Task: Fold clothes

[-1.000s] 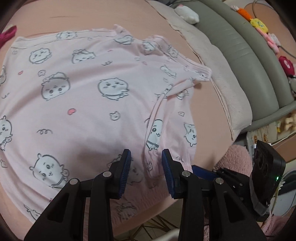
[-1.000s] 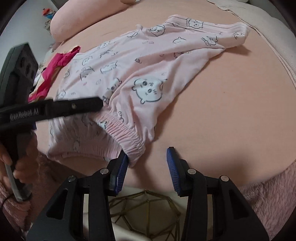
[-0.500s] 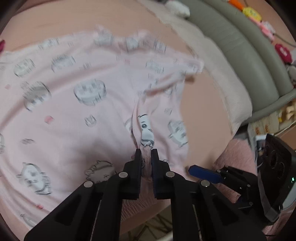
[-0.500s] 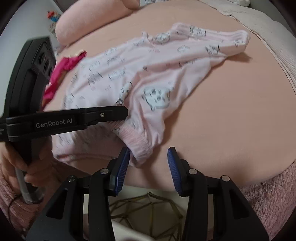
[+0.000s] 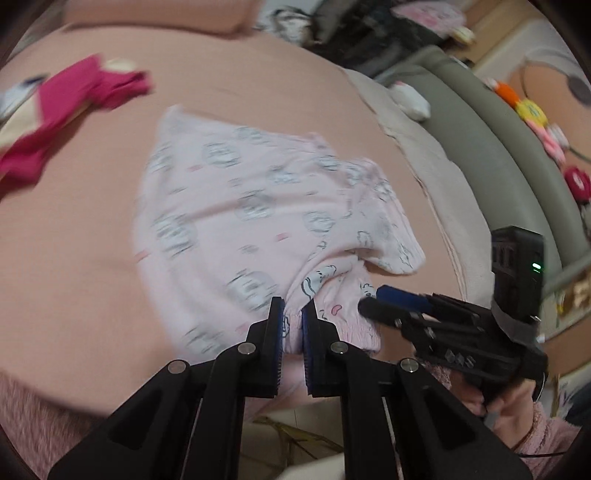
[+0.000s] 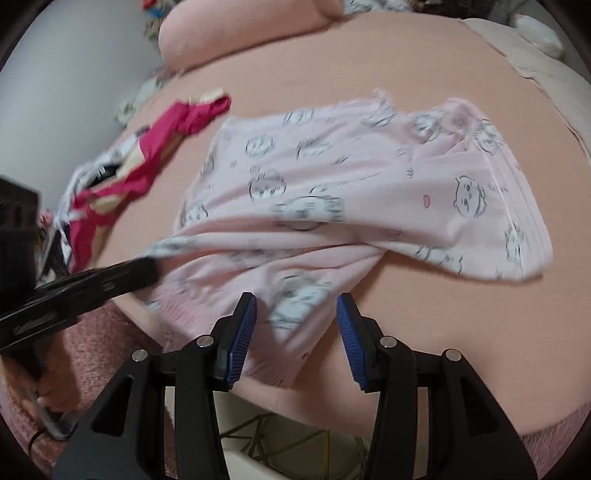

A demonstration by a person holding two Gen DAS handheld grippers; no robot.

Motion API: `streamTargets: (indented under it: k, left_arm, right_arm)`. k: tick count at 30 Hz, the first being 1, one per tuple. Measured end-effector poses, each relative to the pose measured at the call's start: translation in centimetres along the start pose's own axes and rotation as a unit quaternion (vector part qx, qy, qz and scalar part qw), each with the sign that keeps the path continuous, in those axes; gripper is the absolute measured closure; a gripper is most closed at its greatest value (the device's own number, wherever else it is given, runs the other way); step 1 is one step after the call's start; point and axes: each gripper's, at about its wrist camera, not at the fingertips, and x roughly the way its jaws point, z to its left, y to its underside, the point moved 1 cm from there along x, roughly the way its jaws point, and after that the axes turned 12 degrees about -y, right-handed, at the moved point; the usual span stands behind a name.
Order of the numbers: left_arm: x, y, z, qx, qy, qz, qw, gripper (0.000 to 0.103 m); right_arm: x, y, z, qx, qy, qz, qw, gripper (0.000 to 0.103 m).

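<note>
Left gripper [image 5: 292, 325] clenched on gathered waistband of one pale pink cartoon-print cotton garment [image 5: 255, 206]. Right gripper [image 6: 295, 328] released, jaws just opening, hem between untouched. Garment lies mid-bed on peach sheet [image 6: 424, 321]; one magenta cloth [image 6: 162, 147] apart; bare sheet around.

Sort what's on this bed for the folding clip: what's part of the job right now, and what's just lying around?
In the job:
- pink printed garment
- left gripper, shut on its gathered waistband
- right gripper, jaws apart over the same end, not gripping

Lying about:
- magenta clothing
- pink pillow
- beige blanket
- plush toys
</note>
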Motion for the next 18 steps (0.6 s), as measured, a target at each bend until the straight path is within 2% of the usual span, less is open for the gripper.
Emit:
streamTargets:
  k: [2, 5, 8, 10, 11, 13, 16, 18]
  left_arm:
    - [-0.3, 0.9, 1.5, -0.026, 0.011, 0.005, 0.9996, 0.094]
    - [0.5, 2.2, 2.3, -0.038, 0.017, 0.022, 0.9989, 0.094]
    - [1.7, 3.1, 2.8, -0.051, 0.029, 0.039, 0.9975, 0.094]
    - [2.5, 3.3, 3.0, -0.061, 0.04, 0.045, 0.9963, 0.093]
    - [2.7, 3.2, 3.1, -0.067, 0.046, 0.044, 0.9957, 0.093]
    - [2.9, 2.9, 3.3, -0.08, 0.06, 0.037, 0.9943, 0.093]
    - [2.5, 2.3, 3.3, -0.091, 0.069, 0.018, 0.9933, 0.093]
    - [2.2, 2.3, 3.4, -0.1, 0.073, 0.007, 0.9923, 0.093]
  right_arm:
    - [0.9, 0.2, 0.0, -0.005, 0.012, 0.012, 1.0, 0.057]
    - [1.2, 1.0, -0.2, 0.009, -0.002, 0.02, 1.0, 0.057]
    - [0.4, 1.8, -0.7, 0.027, -0.001, 0.01, 1.0, 0.057]
    - [-0.7, 2.6, -0.4, 0.022, -0.021, 0.002, 1.0, 0.056]
    - [-1.1, 3.2, 0.0, 0.011, -0.027, 0.004, 1.0, 0.051]
    - [-1.4, 4.3, 1.0, -0.025, -0.032, 0.017, 0.999, 0.05]
    - [-0.4, 5.8, 2.5, -0.066, -0.004, 0.023, 0.998, 0.049]
    - [1.1, 6.0, 2.5, -0.057, 0.012, 0.024, 0.998, 0.049]
